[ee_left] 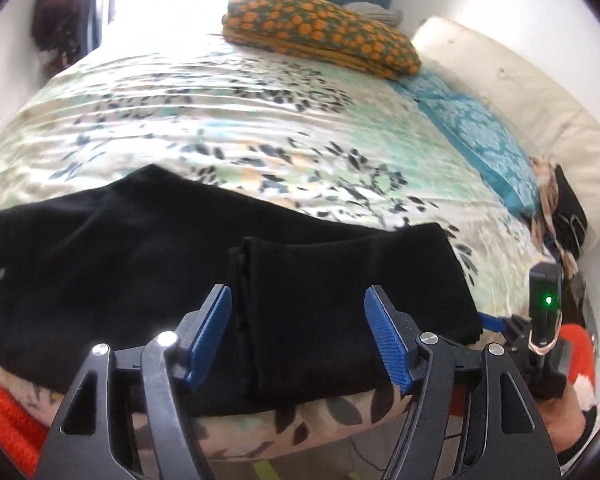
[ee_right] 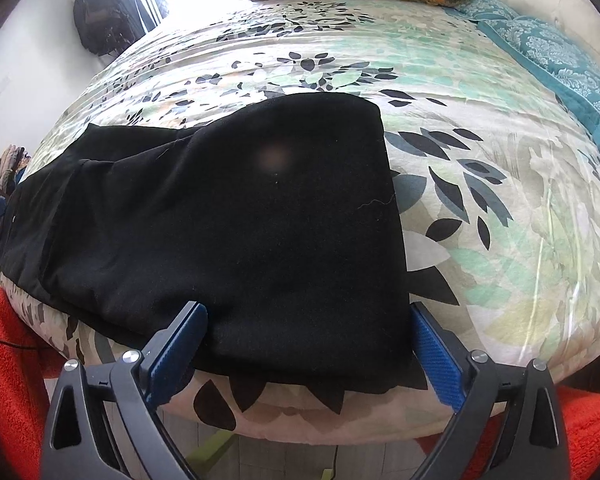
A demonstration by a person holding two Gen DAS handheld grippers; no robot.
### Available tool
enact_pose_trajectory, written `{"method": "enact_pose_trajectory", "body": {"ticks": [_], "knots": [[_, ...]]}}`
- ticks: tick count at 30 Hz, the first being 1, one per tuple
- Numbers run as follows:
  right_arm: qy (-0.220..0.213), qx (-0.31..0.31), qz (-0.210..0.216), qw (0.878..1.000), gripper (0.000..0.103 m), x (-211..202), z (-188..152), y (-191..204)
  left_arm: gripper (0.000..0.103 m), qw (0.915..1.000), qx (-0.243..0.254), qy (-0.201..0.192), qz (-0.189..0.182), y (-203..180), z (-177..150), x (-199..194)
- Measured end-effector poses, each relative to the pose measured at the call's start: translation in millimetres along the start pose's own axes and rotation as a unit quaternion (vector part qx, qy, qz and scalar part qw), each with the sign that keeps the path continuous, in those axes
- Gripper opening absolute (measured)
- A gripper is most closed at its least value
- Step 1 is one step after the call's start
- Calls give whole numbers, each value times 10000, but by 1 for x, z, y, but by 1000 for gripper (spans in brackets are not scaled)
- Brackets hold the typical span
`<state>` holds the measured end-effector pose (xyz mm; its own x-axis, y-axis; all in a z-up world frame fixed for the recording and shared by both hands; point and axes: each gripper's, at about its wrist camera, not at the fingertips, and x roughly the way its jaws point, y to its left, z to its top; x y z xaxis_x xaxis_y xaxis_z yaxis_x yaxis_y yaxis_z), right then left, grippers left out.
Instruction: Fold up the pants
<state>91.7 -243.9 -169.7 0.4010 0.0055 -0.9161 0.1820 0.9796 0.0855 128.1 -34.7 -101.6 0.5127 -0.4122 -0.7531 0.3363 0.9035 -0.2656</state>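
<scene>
Pants of plain black cloth [ee_right: 236, 216] lie across the near edge of a bed covered in a leaf-printed quilt of white, green and dark blue [ee_right: 480, 184], already doubled over into a thick stack with one squared end toward the right and a longer, looser stretch trailing off to the left. The left gripper [ee_left: 298, 332], with ribbed blue pads [ee_left: 384, 336], stands spread above a folded edge of the fabric and pinches nothing. The right gripper [ee_right: 308, 354] is spread wider, its blue pads either side of the near right corner of the stack, with no cloth pressed between them. This looks like a release between folds: a fold has been laid down and both tools are free. The next move probably calls for pinching all layers at one end and carrying them over the other, keeping the edges aligned so the stack does not slide off the bed's edge.
</scene>
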Motion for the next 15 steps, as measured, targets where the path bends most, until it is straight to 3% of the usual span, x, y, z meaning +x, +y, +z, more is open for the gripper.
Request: {"method": "enact_pose_trajectory", "body": {"ticks": [3, 4, 5, 6, 7, 10, 11, 13, 15], "knots": [[13, -17, -42, 10000, 98, 0, 1, 2, 72, 9970, 572, 442, 283, -19, -8, 46], [21, -21, -35, 10000, 98, 0, 1, 1, 66, 9940, 646, 714, 523, -16, -13, 64], [44, -28, -2, 10000, 98, -1, 2, 0, 52, 9913, 641, 926, 683, -11, -20, 75], [52, -40, 11, 10000, 96, -5, 3, -2, 49, 9911, 630, 934, 713, -3, -25, 79], [-61, -46, -95, 9999, 96, -14, 5, -4, 49, 9928, 649, 794, 619, 2, -27, 74], [-988, -182, -218, 9947, 96, -57, 8, -7, 50, 9926, 647, 788, 655, 6, -29, 68], [-1225, -190, 56, 9923, 96, -68, 8, -8, 59, 9924, 600, 777, 739, 7, -28, 68], [-1508, -33, 1088, 9826, 96, -79, 9, -9, 77, 9916, 347, 814, 945, 20, -30, 72], [-1369, 250, 1989, 9701, 96, -70, 10, -8, 77, 9941, 59, 783, 749, 32, -29, 73]]}}
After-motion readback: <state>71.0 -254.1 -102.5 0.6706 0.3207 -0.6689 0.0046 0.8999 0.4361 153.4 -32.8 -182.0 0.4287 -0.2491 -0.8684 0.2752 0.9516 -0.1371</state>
